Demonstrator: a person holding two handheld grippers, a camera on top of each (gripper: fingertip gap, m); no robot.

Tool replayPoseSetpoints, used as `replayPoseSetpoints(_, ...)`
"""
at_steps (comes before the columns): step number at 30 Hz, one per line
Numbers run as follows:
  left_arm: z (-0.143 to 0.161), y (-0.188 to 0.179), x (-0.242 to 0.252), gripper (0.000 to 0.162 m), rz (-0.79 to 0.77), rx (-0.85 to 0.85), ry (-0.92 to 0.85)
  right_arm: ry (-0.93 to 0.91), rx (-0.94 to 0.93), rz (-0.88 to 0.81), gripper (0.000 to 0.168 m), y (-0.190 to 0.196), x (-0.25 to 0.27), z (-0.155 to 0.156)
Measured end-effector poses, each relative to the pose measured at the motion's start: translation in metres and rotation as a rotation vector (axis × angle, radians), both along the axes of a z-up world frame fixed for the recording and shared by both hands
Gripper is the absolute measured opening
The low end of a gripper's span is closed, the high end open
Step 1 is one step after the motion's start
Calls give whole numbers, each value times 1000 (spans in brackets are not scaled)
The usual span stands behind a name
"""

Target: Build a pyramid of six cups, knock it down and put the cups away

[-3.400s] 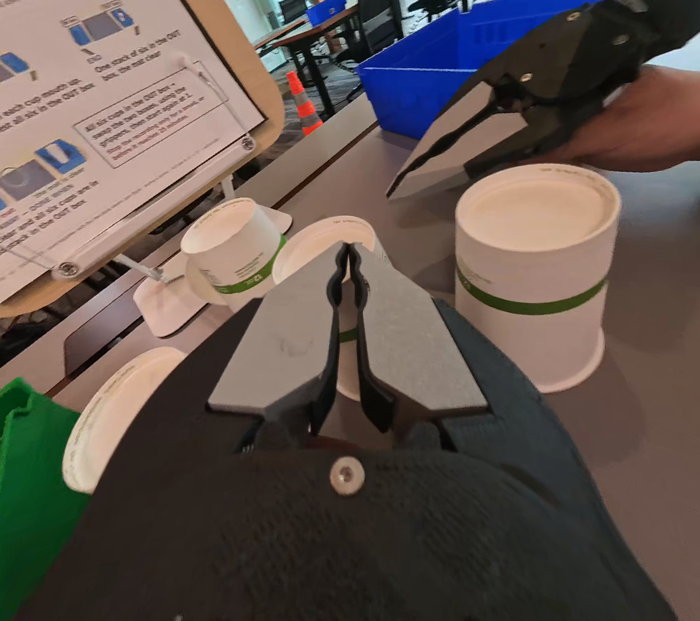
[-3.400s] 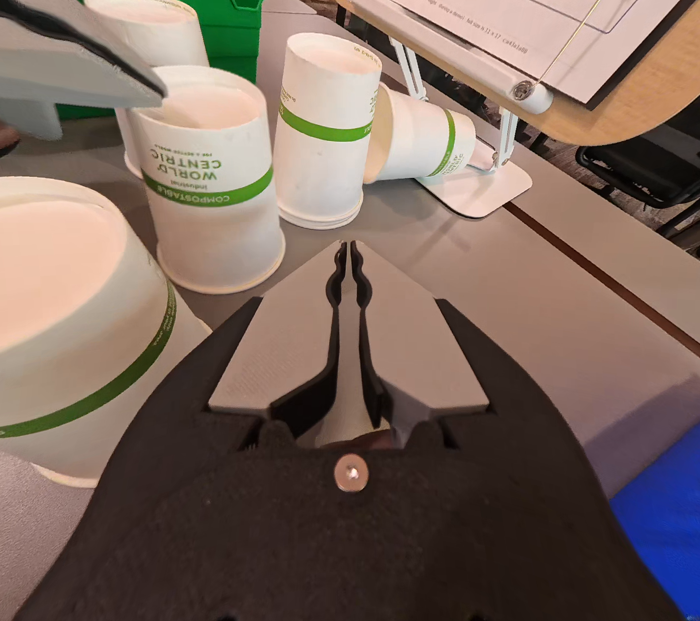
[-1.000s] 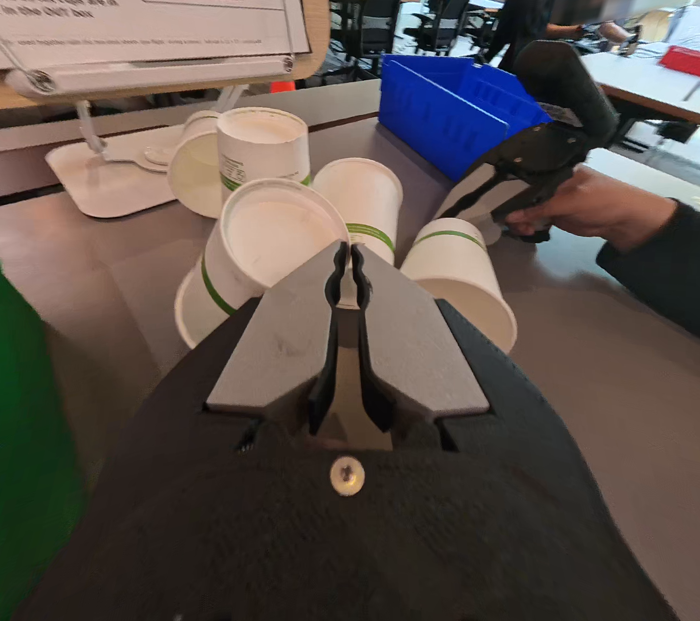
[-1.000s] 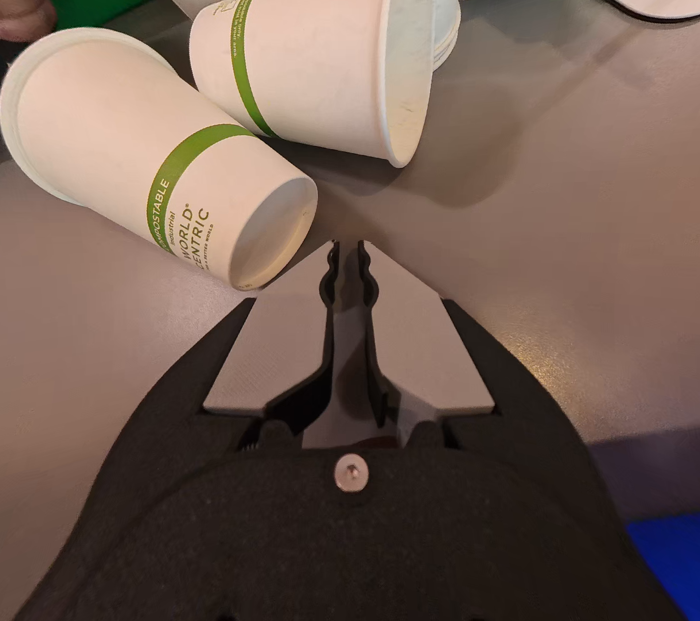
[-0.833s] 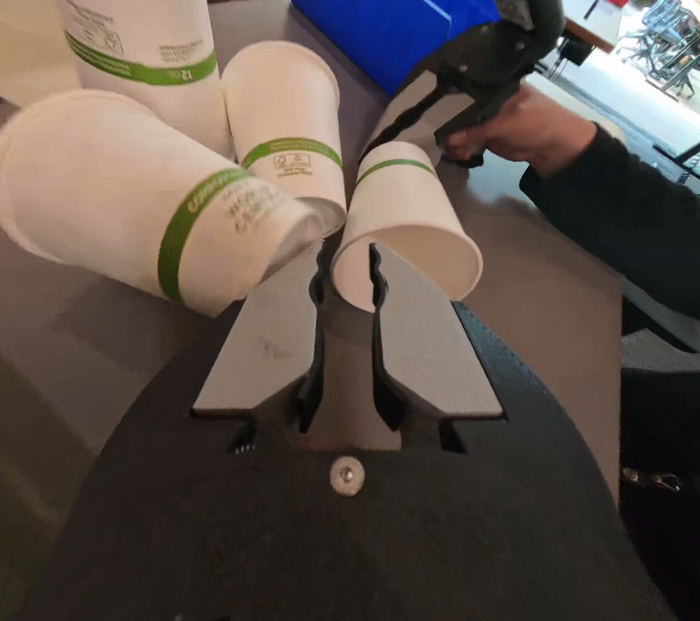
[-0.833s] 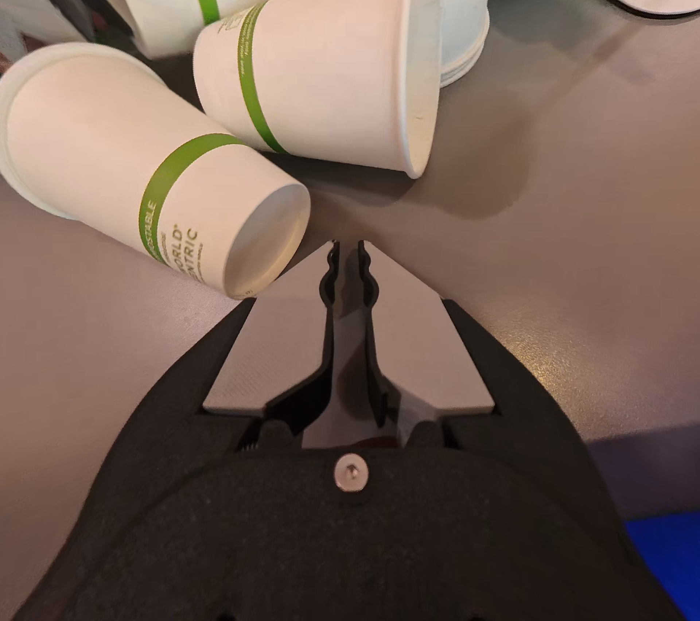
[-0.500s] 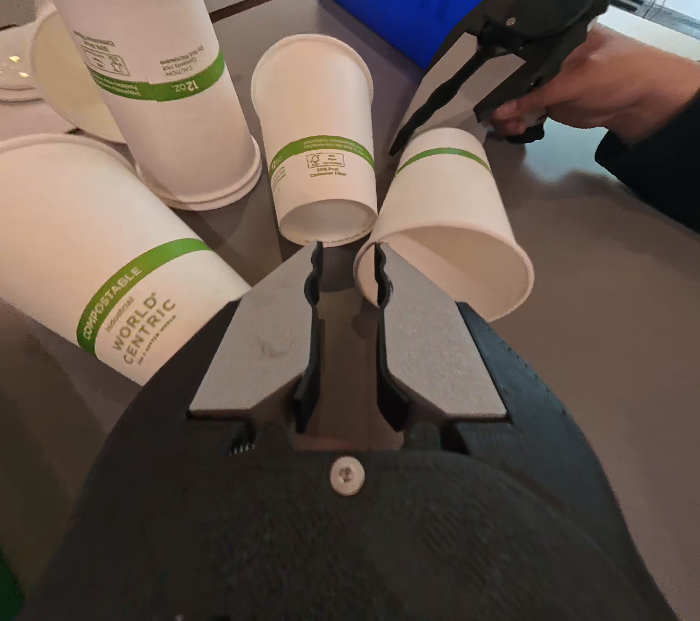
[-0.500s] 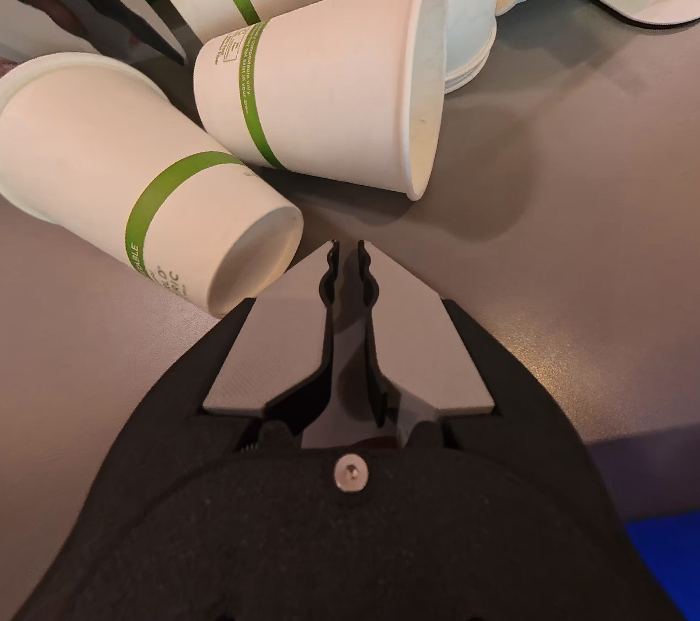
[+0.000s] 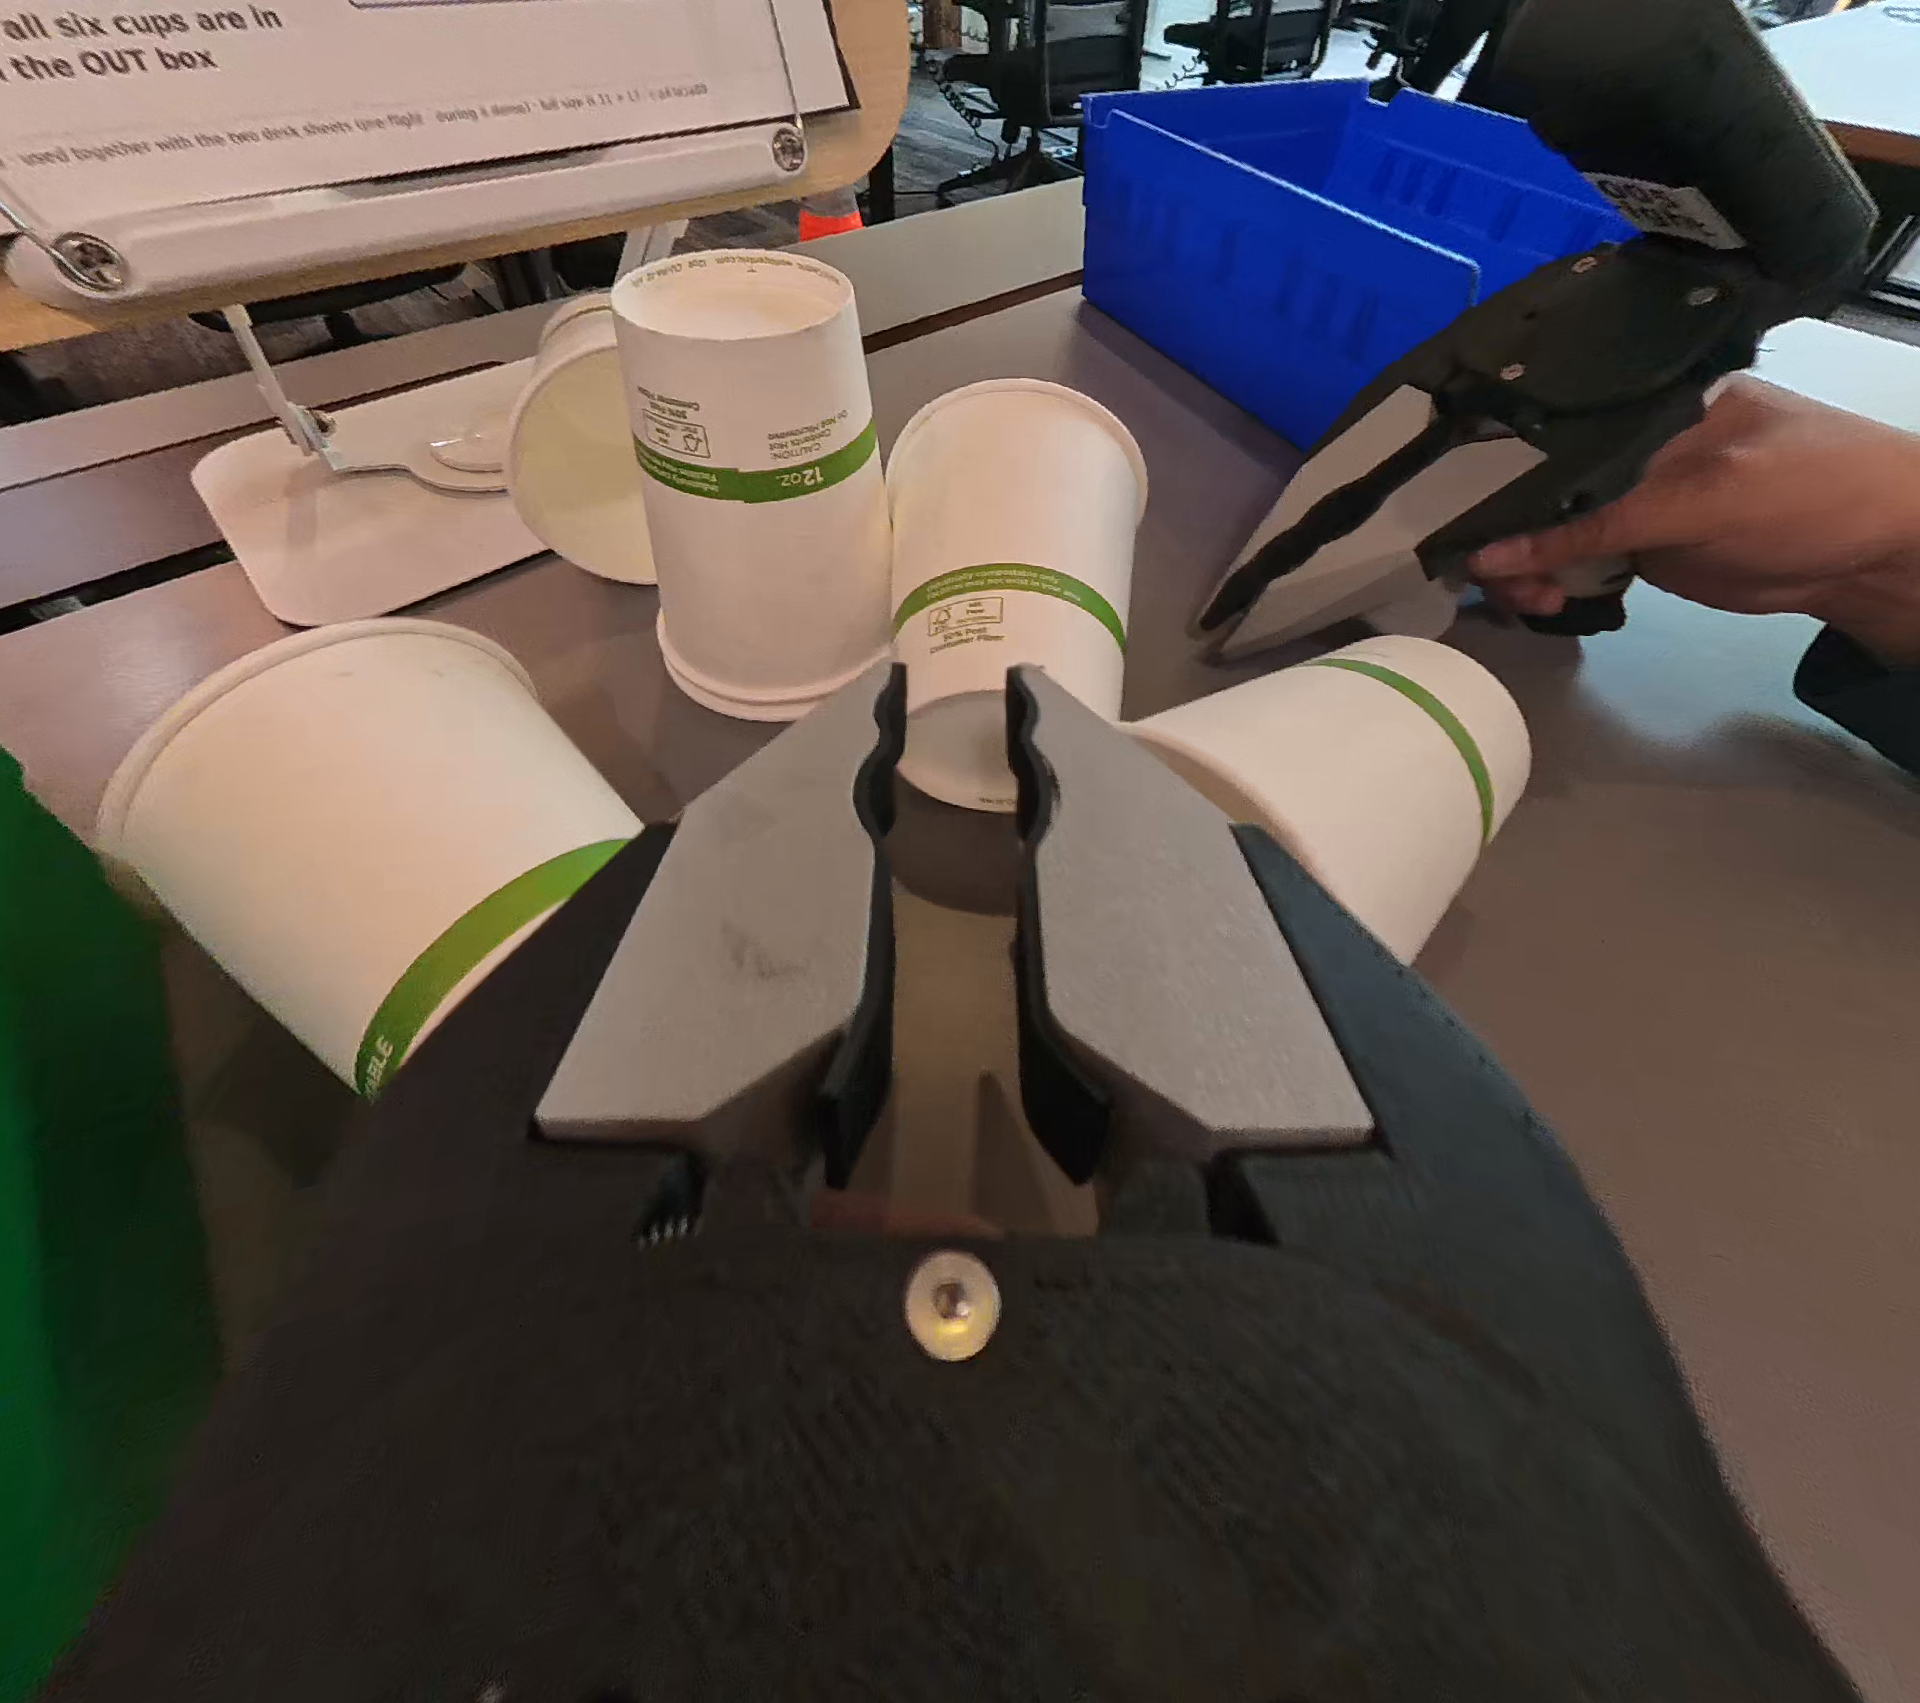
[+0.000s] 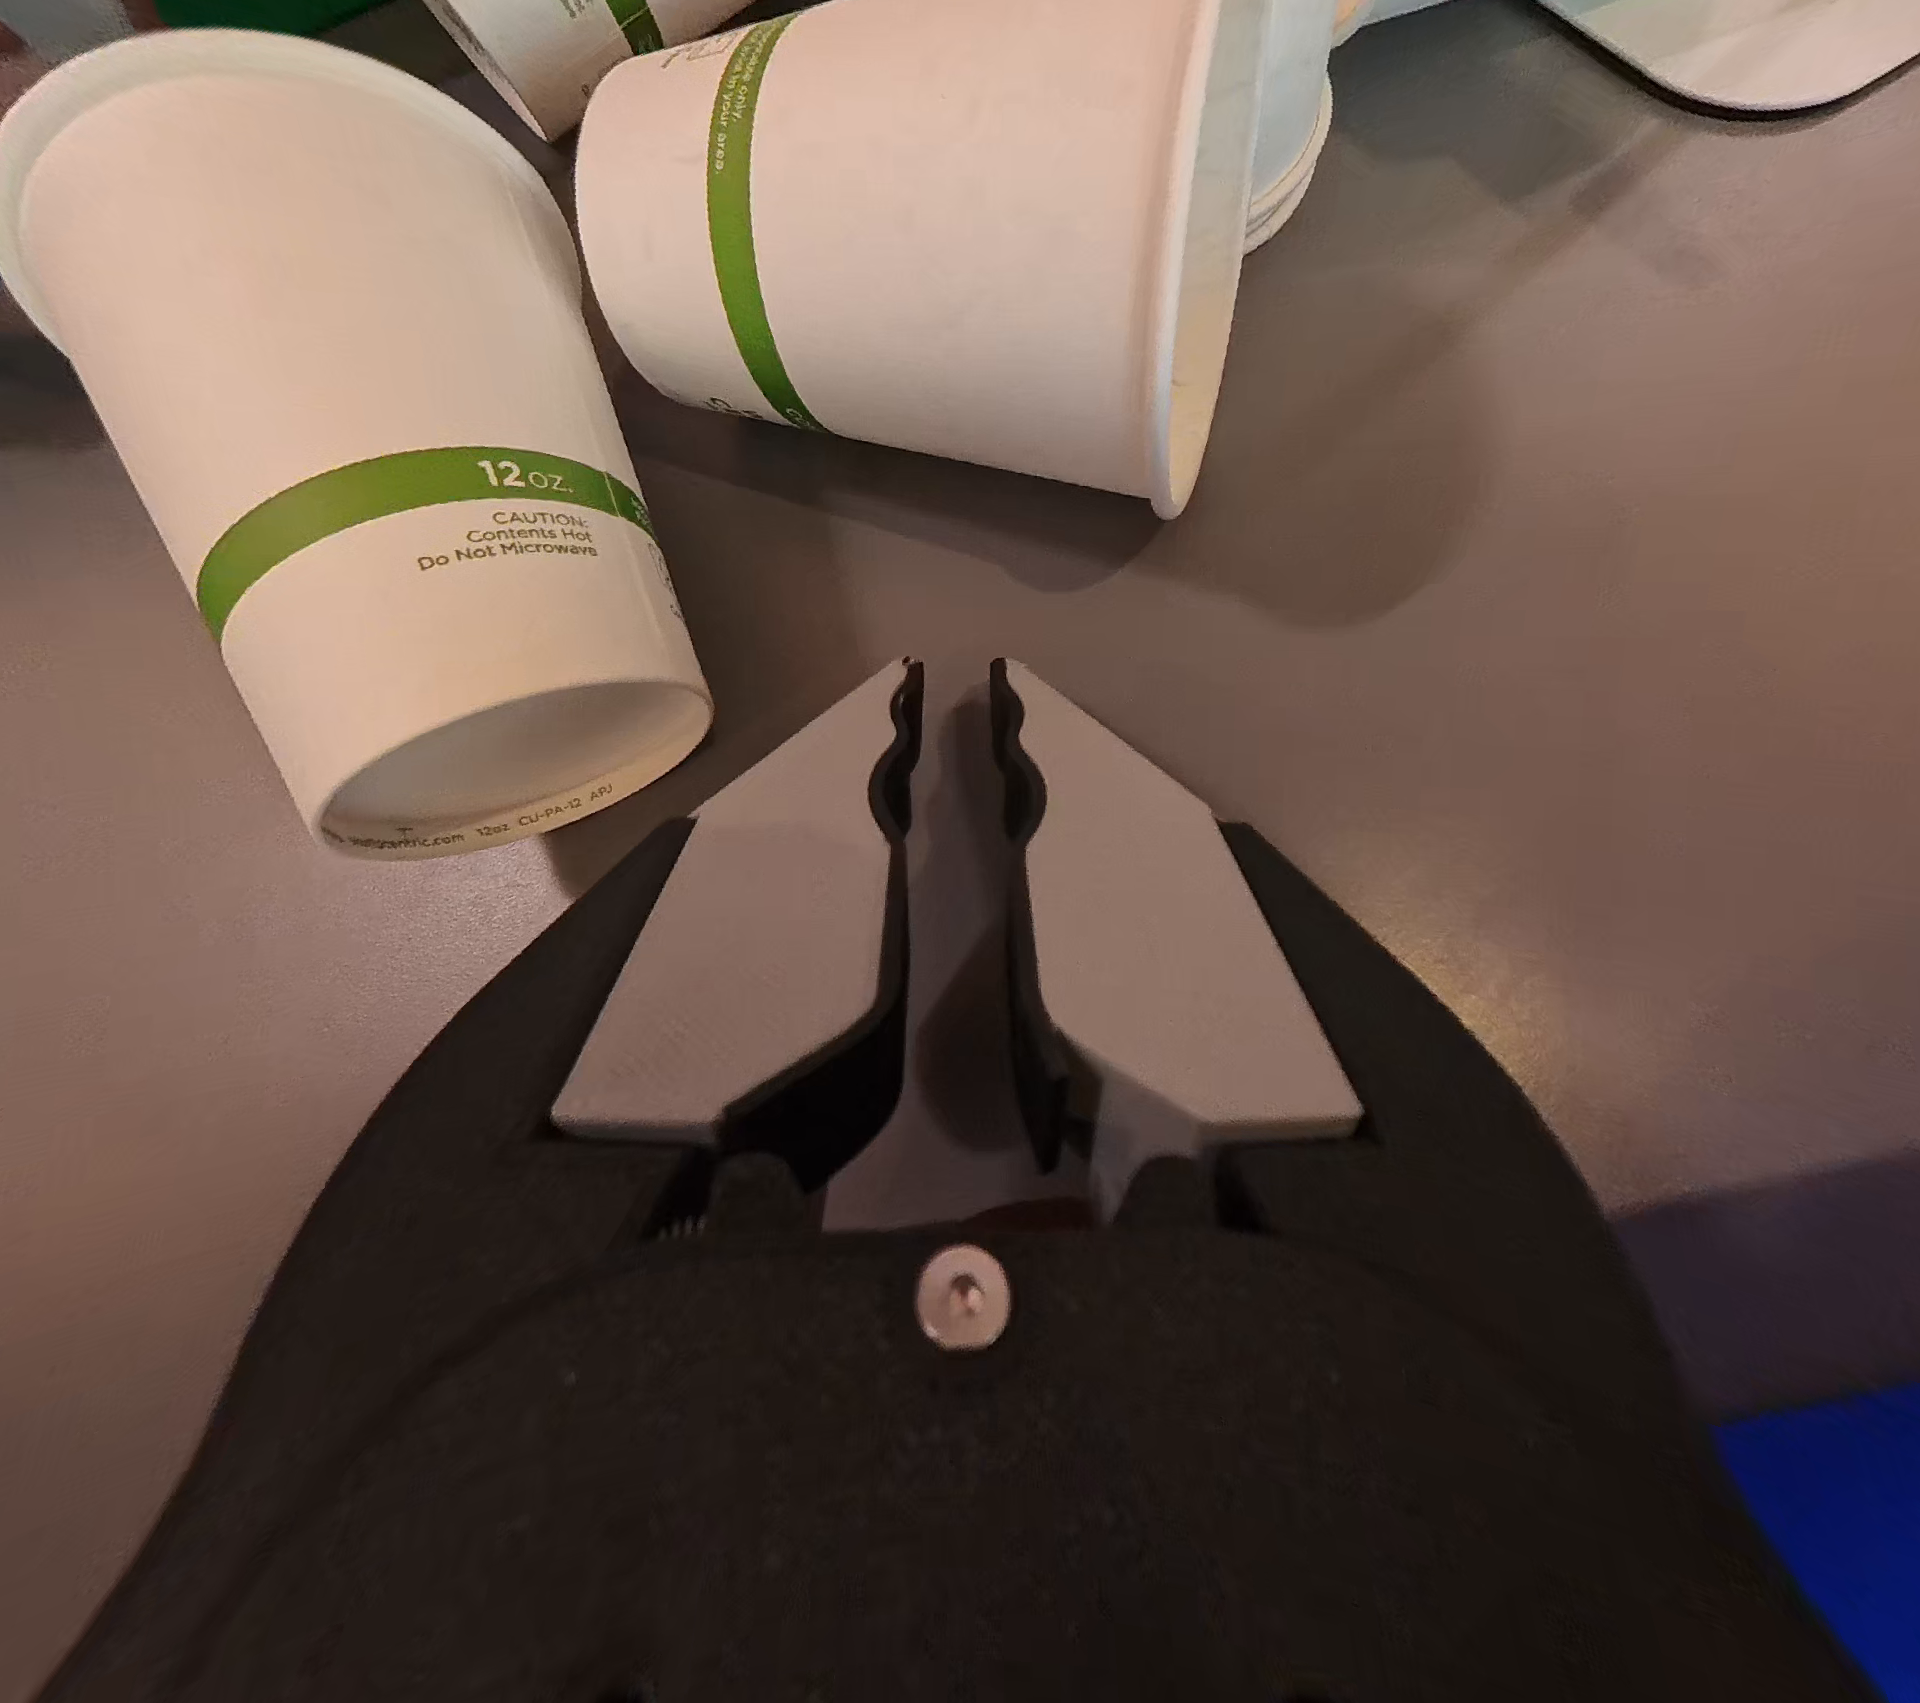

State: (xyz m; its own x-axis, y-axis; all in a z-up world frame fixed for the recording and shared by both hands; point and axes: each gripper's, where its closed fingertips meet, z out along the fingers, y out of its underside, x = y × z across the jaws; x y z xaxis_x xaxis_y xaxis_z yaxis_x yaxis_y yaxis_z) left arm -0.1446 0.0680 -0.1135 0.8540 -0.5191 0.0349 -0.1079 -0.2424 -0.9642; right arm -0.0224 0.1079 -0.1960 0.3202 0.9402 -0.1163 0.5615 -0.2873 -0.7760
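White paper cups with green bands lie toppled on the grey table [image 9: 1662, 978]. An upside-down nested stack [image 9: 748, 490] stands at the back, and a cup [image 9: 571, 458] lies behind it. Cups lie at left [image 9: 343, 832], centre [image 9: 1013, 510] and right [image 9: 1340, 770]. My left gripper [image 9: 954, 697] is narrowly open and empty, its tips just before the centre cup's base. My right gripper [image 10: 953, 671] is slightly open and empty, over bare table near a lying cup [image 10: 416, 458] and the centre cup [image 10: 935, 230]. It also shows in the left wrist view [image 9: 1351, 531].
A blue bin [image 9: 1299, 240] stands at the back right, and its corner shows in the right wrist view [image 10: 1829, 1497]. A green bin [image 9: 62, 1134] is at the left edge. An instruction board on a white stand base [image 9: 343, 510] stands behind the cups. A hand [image 9: 1766, 510] holds the right gripper.
The cups that stood upside down 3.4 s ago now lie toppled. My left gripper has gone from shut to narrowly open and pulled back. The right gripper has barely moved.
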Motion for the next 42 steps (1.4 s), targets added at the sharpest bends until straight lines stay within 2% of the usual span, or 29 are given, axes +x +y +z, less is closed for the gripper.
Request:
replayPoseSetpoints(1, 1, 1, -2, 16, 14, 11, 6, 6, 4, -2, 10, 0, 0, 1)
replayPoseSetpoints(4, 2, 3, -6, 14, 47, 34, 27, 53, 32, -16, 14, 4, -2, 11)
replayPoseSetpoints(7, 0, 4, -7, 13, 63, 45, 65, 128, 91, -76, 38, 15, -2, 29)
replayPoseSetpoints(9, 0, 6, -8, 12, 79, 64, 96, 188, 147, -114, 45, 21, 0, 45)
replayPoseSetpoints(12, 1, 6, -6, 10, 84, 93, 124, 264, 239, -195, 64, 32, 5, 68)
replayPoseSetpoints(16, -2, 5, -3, 10, 82, 95, 138, 363, 290, -257, 81, 38, 10, 89)
replayPoseSetpoints(19, -5, 6, -1, 10, 72, 81, 126, 418, 281, -247, 82, 34, 10, 97)
replayPoseSetpoints(27, -8, 6, 1, 9, 71, 82, 144, 537, 153, -61, 77, 3, -8, 105)
replayPoseSetpoints(28, -9, 7, 1, 9, 69, 79, 143, 546, 139, -2, 78, -7, -11, 105)
replayPoseSetpoints(31, -11, 7, 2, 8, 68, 70, 145, 547, 66, 319, 76, -63, -21, 105)
replayPoseSetpoints(33, -10, 7, 2, 9, 68, 73, 147, 483, 72, 412, 77, -82, -24, 97)
replayPoseSetpoints(37, -8, 7, 0, 8, 72, 78, 141, 407, 108, 459, 88, -94, -29, 87)
replayPoseSetpoints(42, -7, 7, -1, 8, 76, 81, 134, 352, 101, 475, 90, -97, -31, 76)
